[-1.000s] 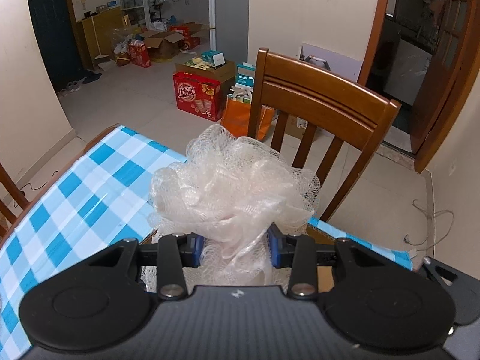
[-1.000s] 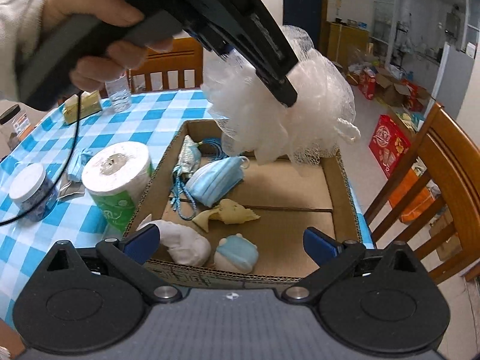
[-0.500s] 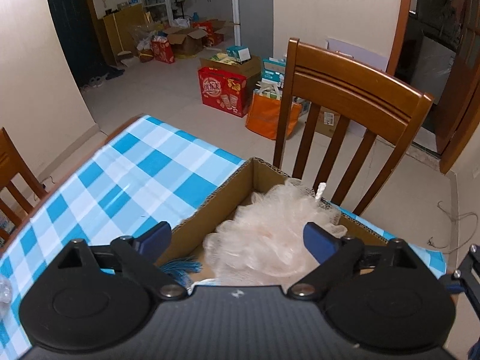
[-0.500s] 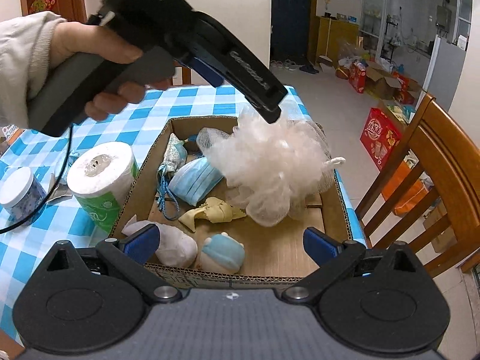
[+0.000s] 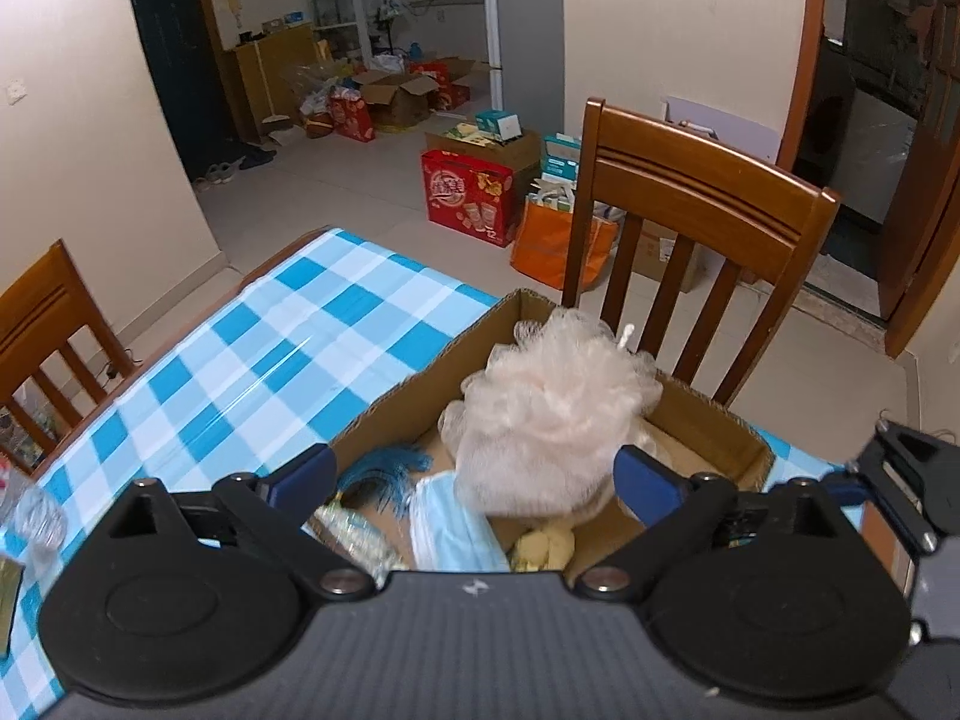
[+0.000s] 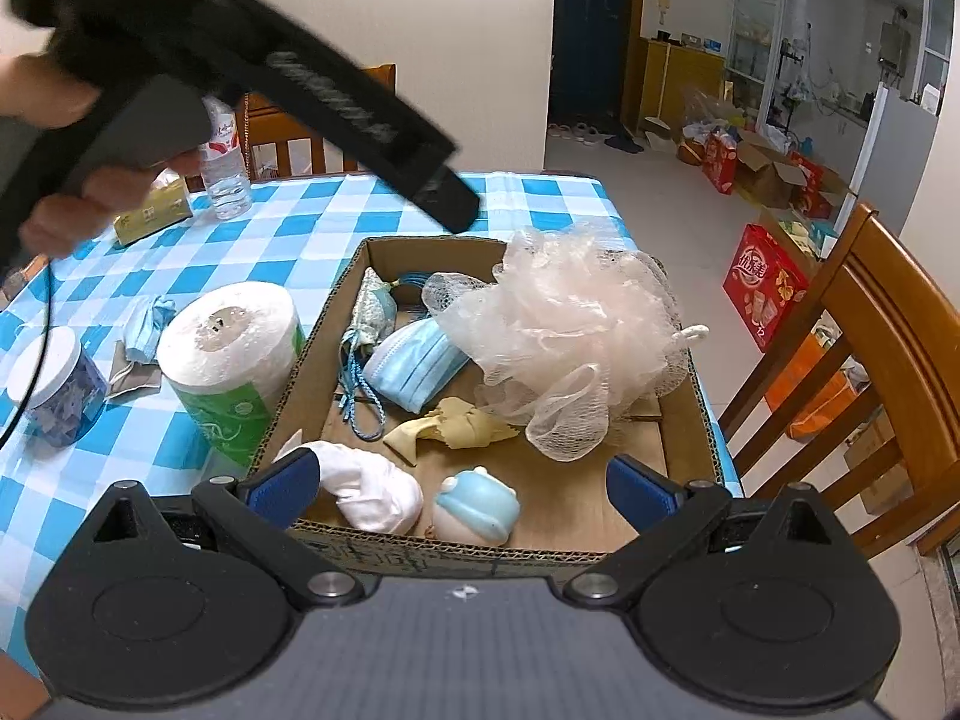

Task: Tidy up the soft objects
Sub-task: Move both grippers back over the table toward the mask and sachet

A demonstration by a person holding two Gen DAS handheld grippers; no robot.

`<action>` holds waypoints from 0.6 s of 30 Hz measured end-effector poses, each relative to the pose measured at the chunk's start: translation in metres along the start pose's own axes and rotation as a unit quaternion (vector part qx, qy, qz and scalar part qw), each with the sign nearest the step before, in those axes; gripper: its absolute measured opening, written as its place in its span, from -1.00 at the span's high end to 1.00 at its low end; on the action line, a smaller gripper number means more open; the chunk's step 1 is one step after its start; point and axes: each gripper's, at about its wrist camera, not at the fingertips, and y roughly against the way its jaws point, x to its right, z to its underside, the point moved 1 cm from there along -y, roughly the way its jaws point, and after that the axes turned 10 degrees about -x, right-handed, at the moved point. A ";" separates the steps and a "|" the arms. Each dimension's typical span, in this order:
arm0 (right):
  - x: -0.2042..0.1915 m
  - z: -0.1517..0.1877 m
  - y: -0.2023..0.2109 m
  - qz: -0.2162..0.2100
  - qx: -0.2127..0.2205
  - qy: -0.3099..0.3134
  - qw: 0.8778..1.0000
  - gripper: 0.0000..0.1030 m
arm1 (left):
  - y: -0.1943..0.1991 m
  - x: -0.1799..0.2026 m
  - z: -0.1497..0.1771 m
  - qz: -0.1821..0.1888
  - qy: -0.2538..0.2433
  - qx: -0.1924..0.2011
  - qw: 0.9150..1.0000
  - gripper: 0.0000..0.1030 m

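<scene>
We note the mesh bath pouf in the cardboard box: light, springy; grip mid-bulk. Left hand-held gripper opening wide, empty; right hand-held gripper wide, empty.

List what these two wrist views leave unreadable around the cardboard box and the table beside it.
- Box floor under the mesh bath pouf: covered by it, both views.
- Left gripper, right wrist view: motion-blurred; jaws indistinct.
- Writing on the cardboard box front wall: cut off by the right gripper body.
- Toilet paper roll wrapper print: too small.
</scene>
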 end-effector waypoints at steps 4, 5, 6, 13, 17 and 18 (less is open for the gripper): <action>-0.003 0.001 0.002 0.001 0.001 0.000 1.000 -1.00 | 0.015 0.004 0.019 -0.011 0.010 0.007 1.000 -0.92; -0.005 0.001 0.003 0.001 0.002 0.000 1.000 -1.00 | 0.020 0.005 0.025 -0.012 0.015 0.012 1.000 -0.92; -0.007 0.001 0.004 0.001 0.002 0.000 1.000 -1.00 | 0.024 0.005 0.031 -0.011 0.020 0.018 1.000 -0.92; -0.018 0.004 0.007 0.002 -0.005 -0.004 1.000 -1.00 | 0.042 0.010 0.072 -0.031 0.049 0.019 0.998 -0.93; -0.026 0.002 0.007 0.002 -0.008 -0.006 1.000 -1.00 | 0.052 0.009 0.101 -0.065 0.058 0.014 0.996 -0.93; -0.028 0.002 0.007 0.002 -0.009 -0.006 1.000 -1.00 | 0.054 0.007 0.109 -0.068 0.062 0.012 0.996 -0.93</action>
